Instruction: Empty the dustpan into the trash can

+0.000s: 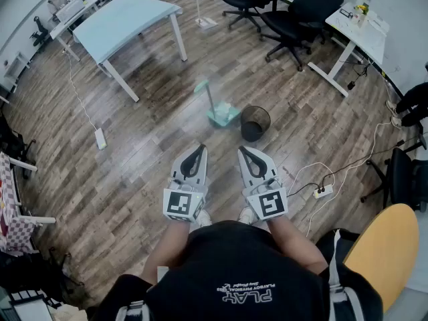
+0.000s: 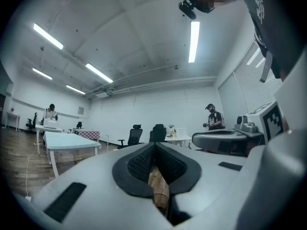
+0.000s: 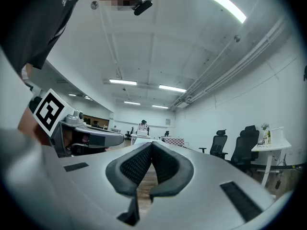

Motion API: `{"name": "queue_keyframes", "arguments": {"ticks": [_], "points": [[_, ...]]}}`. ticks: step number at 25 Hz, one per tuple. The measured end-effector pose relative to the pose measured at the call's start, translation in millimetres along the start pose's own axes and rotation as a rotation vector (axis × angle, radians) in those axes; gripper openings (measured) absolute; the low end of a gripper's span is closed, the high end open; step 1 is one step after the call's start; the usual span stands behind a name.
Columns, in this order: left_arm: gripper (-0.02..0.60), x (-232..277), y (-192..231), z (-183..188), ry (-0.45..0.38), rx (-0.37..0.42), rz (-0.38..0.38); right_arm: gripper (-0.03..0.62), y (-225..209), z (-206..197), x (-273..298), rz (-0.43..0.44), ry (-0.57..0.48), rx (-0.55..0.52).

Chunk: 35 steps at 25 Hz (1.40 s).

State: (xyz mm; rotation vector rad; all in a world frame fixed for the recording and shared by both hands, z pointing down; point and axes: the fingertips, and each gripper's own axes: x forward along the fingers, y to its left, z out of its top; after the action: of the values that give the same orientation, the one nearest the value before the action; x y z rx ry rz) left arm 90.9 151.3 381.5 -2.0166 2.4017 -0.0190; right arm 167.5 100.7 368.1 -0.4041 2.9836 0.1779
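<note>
Closest in, the left gripper (image 1: 199, 150) and the right gripper (image 1: 243, 152) are held side by side in front of the person's dark shirt (image 1: 234, 279). Both point roughly level across the room. Each pair of jaws is closed tip to tip with nothing between them, which each gripper's own view confirms.

Ahead on the brown wood-plank floor (image 1: 147, 172) stands the mint-green long-handled dustpan (image 1: 223, 115). Its handle rises up and to the left. The round black mesh trash can (image 1: 255, 122) stands just beside it on the right; I cannot tell if they touch.

Nothing is in hand yet, so the step appears to be the approach. To do it well, one pair of jaws would need to part before reaching the handle. It should then grip the handle low enough to control the pan, keep the pan level while lifting, and tip it only once its lip is over the can's rim. The other gripper could steady the can.

The floor straight ahead looks free. To the right lies a white power strip with trailing cables (image 1: 323, 191), and another white power strip (image 1: 100, 138) lies to the left. Both are well off the direct path.

Farther off, the pale blue table (image 1: 127, 15) stands to the left, black office chairs (image 1: 294, 12) crowd the back, and a white table (image 1: 361, 35) stands to the right.
</note>
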Motion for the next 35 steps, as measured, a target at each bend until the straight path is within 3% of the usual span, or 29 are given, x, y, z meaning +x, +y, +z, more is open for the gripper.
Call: {"name": "queue_keyframes", "arguments": {"ticks": [9,23,35], "points": [[0.025,-21,16,-12,0.016,-0.022,0.000,0.023,23,-4,9,-0.007,-0.005,0.008],[0.025,-64,99,-31,0.040,-0.061,-0.076,0.023,90,-21,63,-0.064,0.024,0.003],[0.025,-35,136,-51,0.062,-0.076,-0.107,0.023,92,-48,106,-0.067,0.083,0.013]]}}
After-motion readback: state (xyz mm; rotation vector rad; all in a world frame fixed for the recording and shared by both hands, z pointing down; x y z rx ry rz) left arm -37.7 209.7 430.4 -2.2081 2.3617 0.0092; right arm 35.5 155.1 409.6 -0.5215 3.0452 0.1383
